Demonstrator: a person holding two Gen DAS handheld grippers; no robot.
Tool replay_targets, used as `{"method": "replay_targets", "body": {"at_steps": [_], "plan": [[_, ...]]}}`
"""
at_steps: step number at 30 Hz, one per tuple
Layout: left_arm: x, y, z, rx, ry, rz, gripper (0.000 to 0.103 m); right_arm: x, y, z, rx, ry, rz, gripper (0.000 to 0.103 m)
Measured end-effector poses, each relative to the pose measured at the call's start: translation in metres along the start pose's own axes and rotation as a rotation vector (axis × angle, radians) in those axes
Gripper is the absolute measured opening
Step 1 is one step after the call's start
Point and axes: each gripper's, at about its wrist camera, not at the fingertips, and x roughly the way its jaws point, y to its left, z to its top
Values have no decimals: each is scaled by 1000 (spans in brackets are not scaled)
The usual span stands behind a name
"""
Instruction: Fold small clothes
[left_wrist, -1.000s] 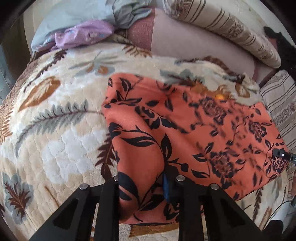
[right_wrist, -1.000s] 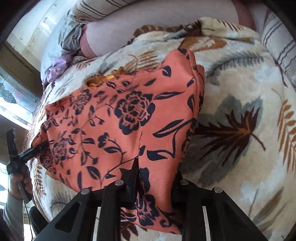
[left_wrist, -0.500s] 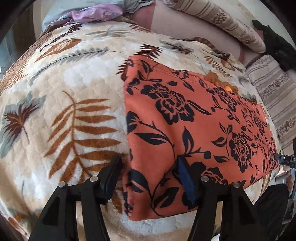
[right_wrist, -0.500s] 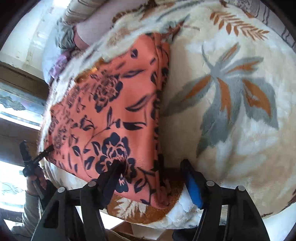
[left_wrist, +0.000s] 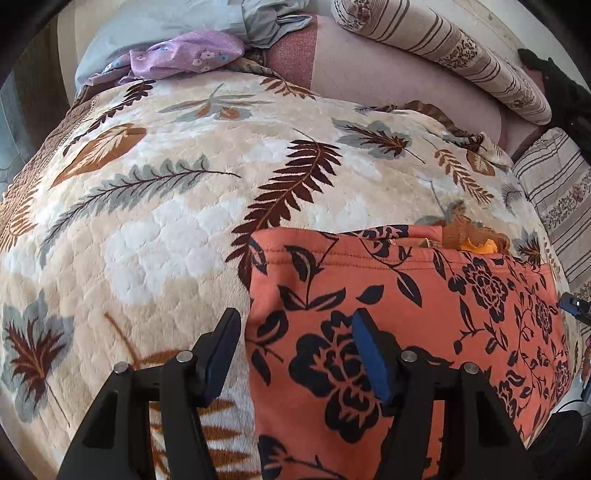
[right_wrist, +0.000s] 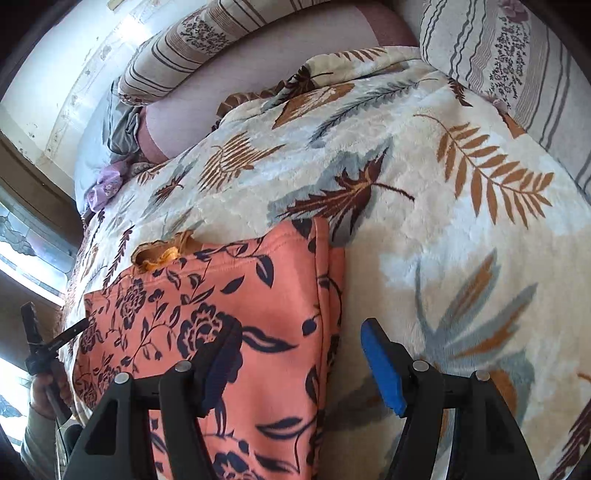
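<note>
Orange garment (left_wrist: 424, 325) lies between both open tongs.

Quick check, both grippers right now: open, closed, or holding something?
Left gripper: open, astride the orange floral garment's edge, gripping nothing.
Right gripper: open, astride the garment's other edge, gripping nothing.

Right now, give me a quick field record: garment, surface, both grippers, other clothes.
garment: orange floral cloth, lying flat on blanket, brown-orange piece at its far edge
surface: leaf-print blanket
left gripper: open, straddling garment's left edge, nothing gripped
right gripper: open, straddling garment's right edge, nothing gripped
other clothes: purple cloth and grey cloth at the far end
</note>
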Motion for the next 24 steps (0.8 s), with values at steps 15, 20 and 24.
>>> {"method": "replay_targets", "body": {"at_steps": [15, 20, 24], "plan": [[-52, -22, 16, 35, -122, -27, 13, -27, 64, 17, -216, -129, -148, 10], [-132, -32, -1, 88, -280, -79, 12, -107, 76, 0, -214, -280, -106, 8], [-95, -28, 20, 113, -278, -19, 12, -92, 54, 11, -172, -281, -138, 8]]}}
